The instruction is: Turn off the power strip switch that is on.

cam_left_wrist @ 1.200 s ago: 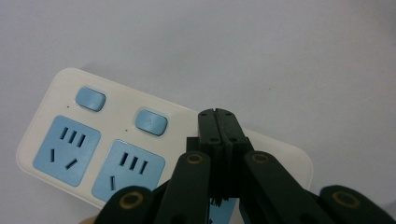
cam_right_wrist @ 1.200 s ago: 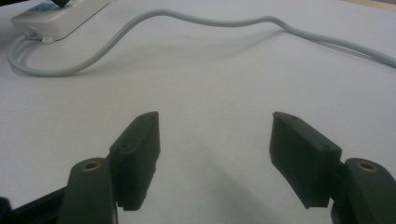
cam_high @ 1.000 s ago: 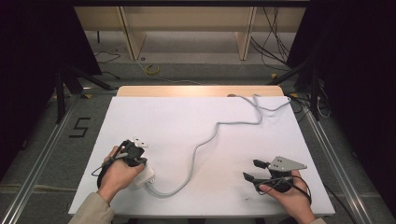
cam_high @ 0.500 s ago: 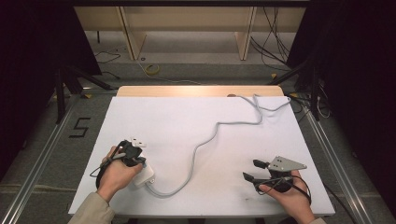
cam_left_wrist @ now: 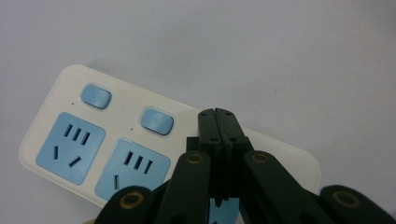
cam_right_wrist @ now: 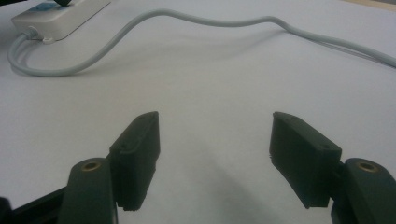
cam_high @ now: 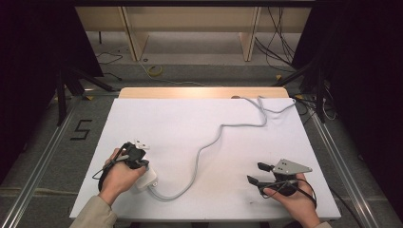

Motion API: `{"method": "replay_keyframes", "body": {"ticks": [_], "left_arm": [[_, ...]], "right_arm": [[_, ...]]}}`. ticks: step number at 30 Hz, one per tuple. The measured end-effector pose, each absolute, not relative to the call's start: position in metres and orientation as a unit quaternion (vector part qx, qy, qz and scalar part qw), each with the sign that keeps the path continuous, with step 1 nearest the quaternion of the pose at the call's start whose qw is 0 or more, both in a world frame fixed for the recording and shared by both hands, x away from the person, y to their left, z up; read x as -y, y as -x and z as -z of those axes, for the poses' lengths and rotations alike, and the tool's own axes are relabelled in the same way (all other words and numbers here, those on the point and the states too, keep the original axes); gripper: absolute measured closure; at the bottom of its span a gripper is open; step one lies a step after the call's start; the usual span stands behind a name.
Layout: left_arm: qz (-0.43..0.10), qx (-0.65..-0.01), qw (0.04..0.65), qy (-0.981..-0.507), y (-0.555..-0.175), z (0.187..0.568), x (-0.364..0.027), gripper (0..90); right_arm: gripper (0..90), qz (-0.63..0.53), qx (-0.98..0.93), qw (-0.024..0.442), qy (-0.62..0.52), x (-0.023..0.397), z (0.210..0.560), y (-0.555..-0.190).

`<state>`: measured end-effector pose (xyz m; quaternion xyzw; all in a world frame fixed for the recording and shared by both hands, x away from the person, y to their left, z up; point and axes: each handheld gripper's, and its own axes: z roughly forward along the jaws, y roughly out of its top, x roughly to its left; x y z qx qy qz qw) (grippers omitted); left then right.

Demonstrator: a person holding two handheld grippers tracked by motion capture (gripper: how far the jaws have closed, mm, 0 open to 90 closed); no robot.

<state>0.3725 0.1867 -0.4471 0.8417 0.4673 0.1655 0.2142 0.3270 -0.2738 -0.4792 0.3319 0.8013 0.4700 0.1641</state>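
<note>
The big white bench (cam_high: 209, 142) fills the middle of the high view. A long grey cable (cam_high: 209, 147) snakes over it, from about 1 o'clock at the far edge down to about 7 o'clock near the person.

There the cable ends at a white power strip (cam_left_wrist: 116, 140) with blue sockets and blue switches. The strip lies flat at the near left of the bench. Its long side runs from 10 o'clock to 4 o'clock in the high view, and the cable comes out of the 4 o'clock end.

The left hand-held gripper (cam_left_wrist: 218, 122) is right over the strip, pointing down at it. Its jaws are pressed together with nothing between them, and the tips sit just beside a blue switch (cam_left_wrist: 157, 121). I think a push on a switch comes next, so this hand is the near one.

The right hand-held gripper (cam_right_wrist: 212, 158) rests well apart at 4 o'clock, jaws wide and holding nothing. From it, the strip lies far off toward 10 o'clock.
</note>
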Motion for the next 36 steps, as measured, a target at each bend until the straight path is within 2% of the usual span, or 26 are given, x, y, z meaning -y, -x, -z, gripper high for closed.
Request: {"method": "replay_keyframes", "body": {"ticks": [20,31,36], "left_arm": [[-0.184,-0.461,0.208,-0.843,-0.3704,0.4482,-0.1834,90.0],[-0.163,-0.464,0.215,-0.844,-0.3688,0.4455,-0.1823,90.0],[-0.169,-0.46,0.207,-0.847,-0.3686,0.4452,-0.1788,90.0]], "right_arm": [[34.4,-0.469,-0.801,0.164,-0.333,0.2737,0.4789,-0.3268],[34.5,-0.469,-0.801,0.162,-0.334,0.2747,0.4792,-0.3274],[34.5,-0.469,-0.801,0.163,-0.334,0.2745,0.479,-0.3272]]}}
